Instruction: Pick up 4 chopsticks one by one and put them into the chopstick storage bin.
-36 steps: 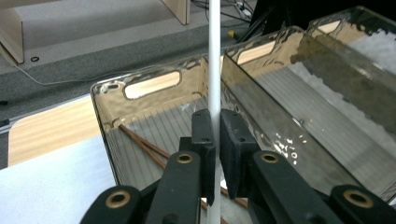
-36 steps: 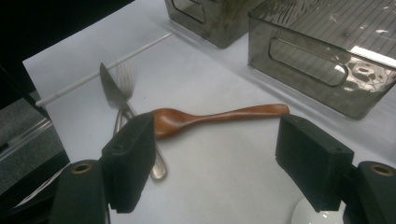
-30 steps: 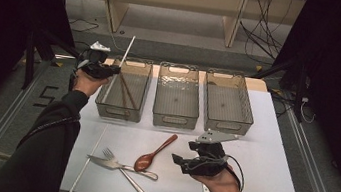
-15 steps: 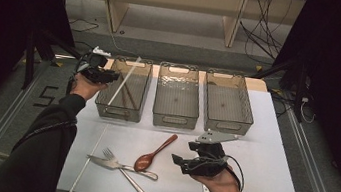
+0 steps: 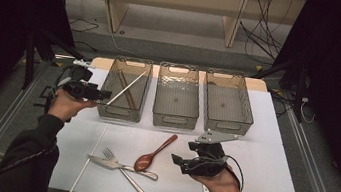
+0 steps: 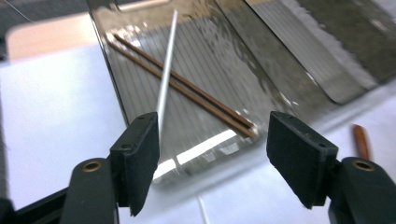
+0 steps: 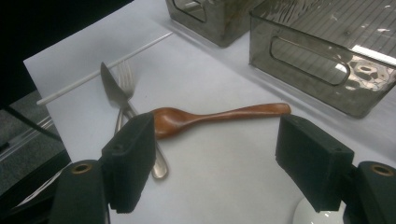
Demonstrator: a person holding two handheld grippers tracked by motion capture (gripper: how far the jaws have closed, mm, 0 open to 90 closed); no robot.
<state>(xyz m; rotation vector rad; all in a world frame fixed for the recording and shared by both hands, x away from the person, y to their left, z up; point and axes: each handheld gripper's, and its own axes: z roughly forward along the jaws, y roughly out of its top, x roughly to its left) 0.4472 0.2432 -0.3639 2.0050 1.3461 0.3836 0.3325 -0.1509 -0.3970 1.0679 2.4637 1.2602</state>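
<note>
Your left gripper (image 5: 103,95): jaws spread, nothing between them, held at the near left corner of the left bin (image 5: 125,89). A white chopstick (image 5: 126,88) leans in that bin, its low end by the left jaw, crossing a brown chopstick pair (image 6: 187,88) on the bin floor. Your right gripper (image 5: 178,161): jaws spread wide, empty, low over the table (image 5: 271,155), facing the wooden spoon (image 5: 154,153). Also on the table: a fork (image 5: 122,170) and knife (image 5: 118,165) crossed just left of the spoon; a second white chopstick (image 5: 88,159) near the left edge; middle bin (image 5: 177,96) and right bin (image 5: 228,102).
</note>
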